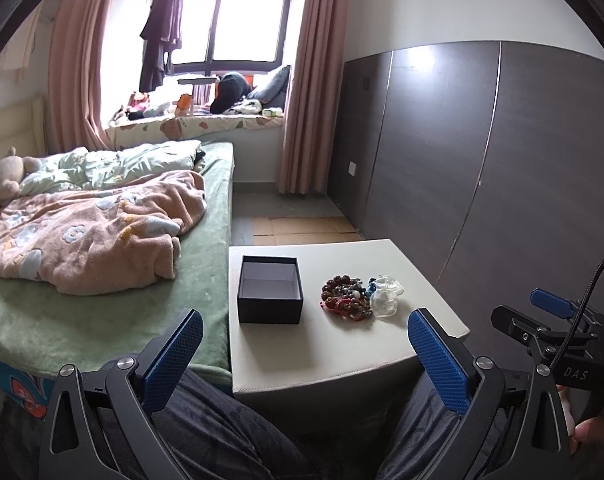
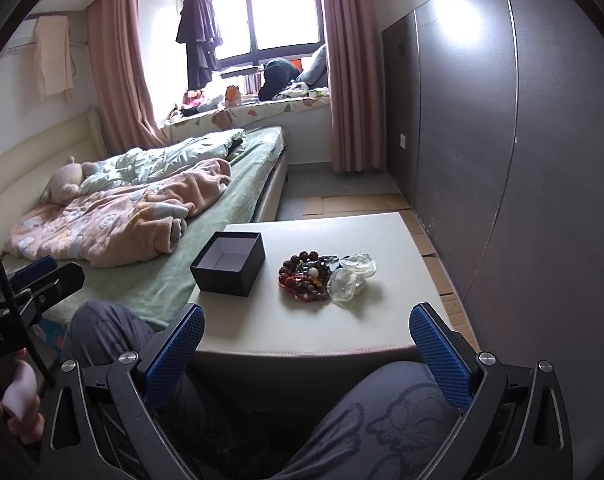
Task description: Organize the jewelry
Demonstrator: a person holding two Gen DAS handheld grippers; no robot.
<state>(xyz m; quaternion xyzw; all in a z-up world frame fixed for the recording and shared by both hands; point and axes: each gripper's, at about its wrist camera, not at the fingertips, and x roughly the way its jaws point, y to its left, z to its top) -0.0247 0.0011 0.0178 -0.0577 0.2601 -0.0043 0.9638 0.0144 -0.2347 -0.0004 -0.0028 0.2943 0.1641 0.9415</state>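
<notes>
"DAS" on right gripper [image 1: 549,312].

Daylight pours through the blown-out window [image 1: 226,26] (panes pure white), leaving glare on the grey wall panels [image 2: 461,28]; fisheye bends edges, corners vignetted black.

Left wrist view: the camera sits behind the wide-open left tool [image 1: 305,354], low over the person's knees, facing forward and slightly down across the white table [image 1: 341,344]. The black box [image 1: 270,304] lies at 12 o'clock, the beaded bracelets [image 1: 346,294] toward 1 o'clock, and the right tool [image 1: 541,316] enters at 3 o'clock.

Right wrist view: the camera looks along the spread right tool [image 2: 306,350] from a post further right, at similar nearness. The table [image 2: 302,332] fills the centre, and the left tool [image 2: 42,280] shows at 9 o'clock.

Both views share the table, box [image 2: 226,276], bracelets [image 2: 307,276], bed [image 2: 174,280], window [image 2: 262,16] and grey wall panels [image 2: 481,120].
</notes>
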